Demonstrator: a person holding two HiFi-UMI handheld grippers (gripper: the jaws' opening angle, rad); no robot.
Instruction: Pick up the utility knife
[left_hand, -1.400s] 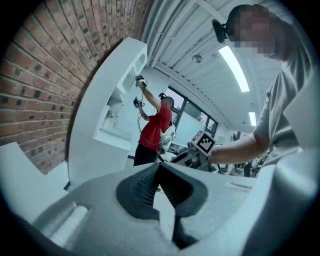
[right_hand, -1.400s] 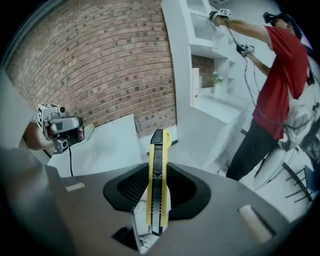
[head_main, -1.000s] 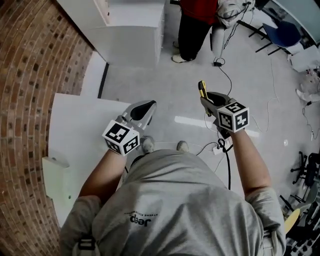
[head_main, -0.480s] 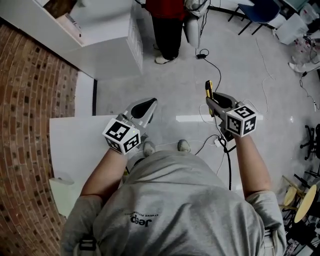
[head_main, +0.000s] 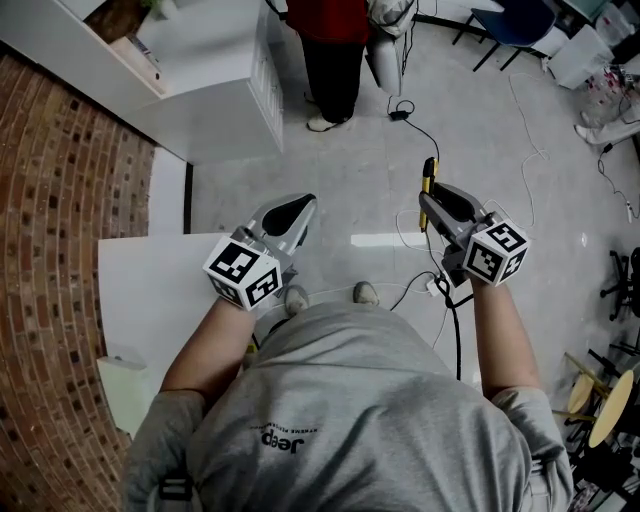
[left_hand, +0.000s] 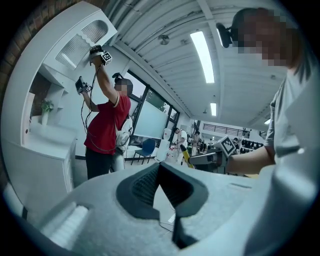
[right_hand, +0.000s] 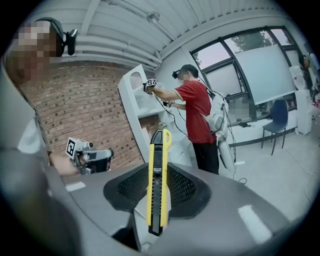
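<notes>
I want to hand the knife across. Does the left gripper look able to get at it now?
Probably yes: only open air separates the left gripper from the knife, which sticks out beyond the right gripper. The left jaws are together, so they'd need opening first.

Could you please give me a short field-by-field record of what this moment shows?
Right gripper: closed on the utility knife, yellow, lengthwise between the jaws, held in the air
Left gripper: jaws together, empty
Bystander: person in red shirt reaching up at the white cabinet
Task status: knife picked up
</notes>
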